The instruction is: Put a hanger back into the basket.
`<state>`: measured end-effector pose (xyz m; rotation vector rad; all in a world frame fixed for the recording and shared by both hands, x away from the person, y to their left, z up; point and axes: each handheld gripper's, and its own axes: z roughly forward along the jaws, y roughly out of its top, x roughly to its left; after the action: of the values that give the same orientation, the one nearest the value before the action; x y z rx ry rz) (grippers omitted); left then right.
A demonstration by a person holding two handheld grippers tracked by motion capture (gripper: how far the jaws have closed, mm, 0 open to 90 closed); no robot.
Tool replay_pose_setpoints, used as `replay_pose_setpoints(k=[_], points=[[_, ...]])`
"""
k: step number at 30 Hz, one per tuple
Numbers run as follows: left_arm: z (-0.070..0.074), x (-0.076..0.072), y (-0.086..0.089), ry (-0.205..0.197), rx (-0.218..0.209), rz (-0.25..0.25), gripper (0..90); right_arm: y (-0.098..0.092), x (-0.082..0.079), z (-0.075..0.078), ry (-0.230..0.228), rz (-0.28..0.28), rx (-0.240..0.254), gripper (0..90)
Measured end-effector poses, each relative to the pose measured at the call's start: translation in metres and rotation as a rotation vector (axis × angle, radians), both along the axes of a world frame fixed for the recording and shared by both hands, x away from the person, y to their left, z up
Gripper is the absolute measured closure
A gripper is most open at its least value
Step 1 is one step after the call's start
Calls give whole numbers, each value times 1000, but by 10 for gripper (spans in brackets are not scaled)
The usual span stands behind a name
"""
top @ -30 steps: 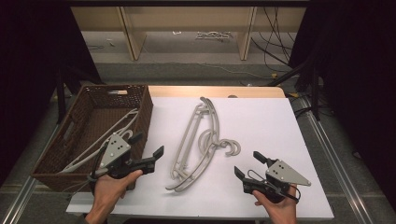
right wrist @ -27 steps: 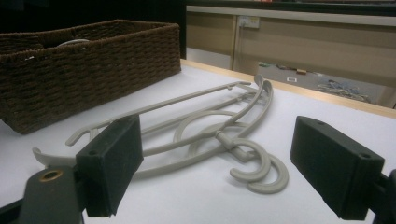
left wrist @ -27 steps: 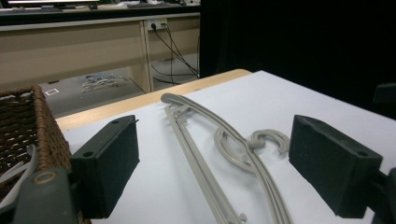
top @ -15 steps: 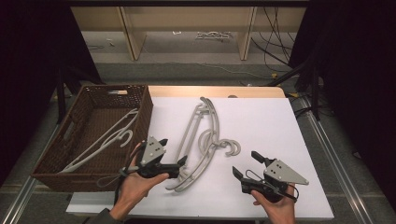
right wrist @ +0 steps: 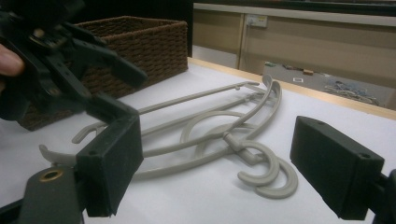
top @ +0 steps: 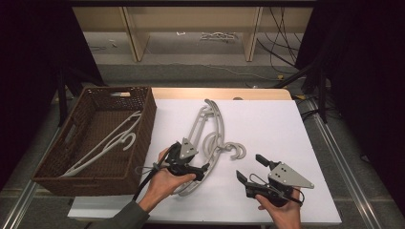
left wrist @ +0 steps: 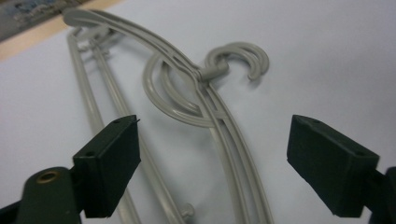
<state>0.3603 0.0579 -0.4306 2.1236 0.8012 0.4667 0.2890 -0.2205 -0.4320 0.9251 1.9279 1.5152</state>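
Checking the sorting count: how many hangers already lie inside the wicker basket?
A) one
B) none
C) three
A: a single white hanger lies slantwise on the floor of the wicker basket, while the grey hangers rest on the white table.

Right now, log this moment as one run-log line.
left gripper: open, over grey hangers | right gripper: open, apart from them | basket: one white hanger inside
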Motion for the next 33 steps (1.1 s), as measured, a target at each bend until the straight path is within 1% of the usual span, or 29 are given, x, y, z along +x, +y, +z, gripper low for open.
replay_pose_setpoints(k=[1, 3, 4, 5, 7, 8, 9, 10, 11, 13, 14, 15, 16, 17, 18, 19, 21, 22, 23, 24, 25, 26, 27, 28, 29, 30, 31, 32, 33], points=[[0, 1, -2, 23, 20, -17, 225, -1, 0, 1, 3, 2, -6, 180], [-3, 4, -10, 49, 66, -28, 246, 0, 0, 0, -4, 2, -1, 181], [-5, 7, -13, 64, 75, -35, 275, 0, 0, 0, -3, 1, -1, 182], [-7, 10, -17, 94, 71, -17, 300, 0, 0, 0, -4, 2, -1, 182], [-11, 20, -22, 146, 61, 3, 319, 0, 1, 0, -7, 3, 1, 183], [-13, 24, -23, 173, 73, 1, 349, 0, 1, 0, -5, 1, 1, 182], [-14, 28, -24, 190, 96, -13, 359, -1, 0, 0, 0, -4, -3, 182], [-16, 31, -25, 208, 87, 3, 364, -2, 0, 1, 2, -8, -16, 183], [-17, 34, -25, 229, 85, 0, 382, -2, 0, 1, 1, -6, -13, 183], [-20, 38, -26, 257, 79, 21, 405, -3, 0, 1, 2, -4, -17, 183], [-22, 40, -26, 270, 80, 26, 414, -3, 0, 1, 2, -2, -14, 183], [-22, 42, -26, 283, 89, 16, 425, -3, 0, 1, 1, -4, -15, 184], [-23, 44, -26, 293, 87, 12, 430, -2, 0, 1, 2, -4, -14, 185], [-23, 45, -26, 308, 77, 3, 436, -2, 0, 1, 0, 4, -6, 186], [-24, 46, -26, 318, 60, 3, 448, -1, 0, 1, -2, 7, -9, 190], [-25, 48, -26, 333, 50, 12, 448, -1, 0, 1, -2, 7, -9, 190], [-27, 52, -25, 354, 54, 17, 462, -1, 0, 1, -1, 6, -8, 189], [-28, 54, -25, 362, 56, 13, 468, -1, 0, 1, -1, 5, -8, 190], [-30, 55, -25, 369, 46, 20, 475, -2, 0, 1, 0, -2, -17, 190], [-29, 57, -24, 381, 68, 9, 493, -1, 0, 1, 0, 6, -8, 190], [-30, 58, -23, 385, 61, 15, 493, -1, 0, 1, 0, 6, -8, 190], [-31, 59, -25, 389, 37, 29, 507, -2, 0, 1, 0, 5, -8, 190], [-30, 61, -23, 397, 58, 15, 515, -1, 0, 1, -1, 5, -7, 190], [-31, 62, -23, 406, 52, 17, 521, -1, 0, 1, -3, 6, -9, 190], [-32, 62, -24, 419, 29, 34, 530, -1, 0, 1, -4, 7, -9, 190], [-33, 63, -25, 427, 18, 36, 533, -3, -1, 2, 7, 0, -31, 190], [-33, 64, -24, 436, 46, 21, 537, -1, 0, 1, -1, 7, -9, 190], [-33, 65, -28, 443, 33, 36, 545, -2, 0, 1, -4, 2, -17, 192], [-33, 65, -28, 443, 33, 36, 543, -2, 0, 1, -4, 2, -17, 192]])
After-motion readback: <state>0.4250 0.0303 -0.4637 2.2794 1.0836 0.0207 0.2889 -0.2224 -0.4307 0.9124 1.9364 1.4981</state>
